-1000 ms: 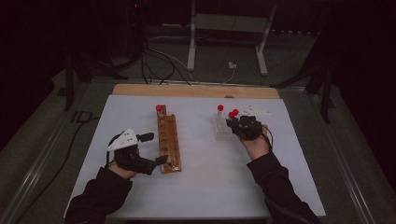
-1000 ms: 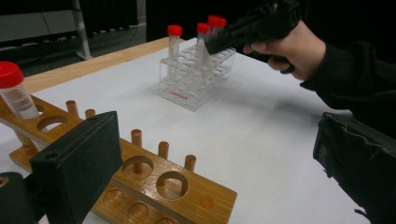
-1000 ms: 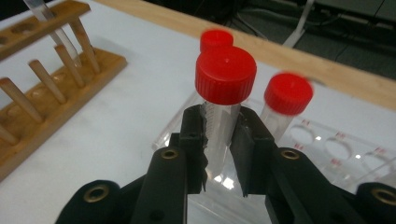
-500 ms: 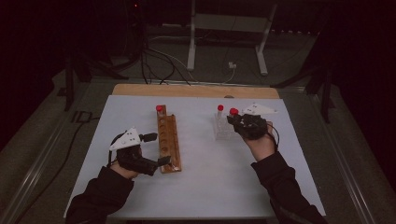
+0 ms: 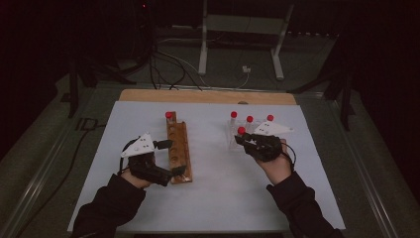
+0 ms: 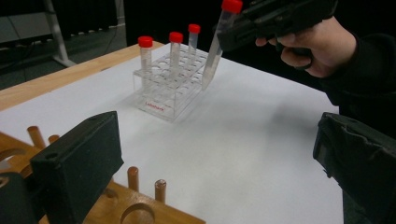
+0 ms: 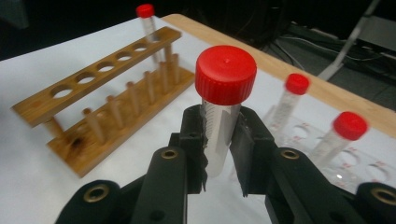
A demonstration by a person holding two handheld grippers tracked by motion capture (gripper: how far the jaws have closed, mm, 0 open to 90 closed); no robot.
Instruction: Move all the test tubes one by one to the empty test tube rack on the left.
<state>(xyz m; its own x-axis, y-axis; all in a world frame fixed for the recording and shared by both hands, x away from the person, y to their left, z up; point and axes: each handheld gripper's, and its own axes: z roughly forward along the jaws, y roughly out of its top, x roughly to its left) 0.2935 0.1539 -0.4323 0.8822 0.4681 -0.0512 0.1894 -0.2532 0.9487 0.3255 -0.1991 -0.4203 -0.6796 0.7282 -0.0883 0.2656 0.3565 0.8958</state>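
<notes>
At the left of the white table sheet (image 5: 213, 198), the left gripper (image 5: 174, 157) rests against the wooden rack (image 5: 178, 151), its jaws standing apart with the rack's near end between them; whether the pads press on the wood I cannot tell. One red-capped tube (image 5: 169, 117) stands at the rack's far end. To the right, the right gripper (image 5: 243, 140) is clamped on a red-capped tube (image 5: 241, 131), held just near of the clear plastic rack (image 5: 233, 141), where three more capped tubes (image 5: 249, 120) stand. The right gripper view shows the pads squeezing the held tube below its cap, the cap rising above the jaws. The left gripper view shows that tube tilted, its pointed tip hanging clear above the sheet beside the clear rack.
</notes>
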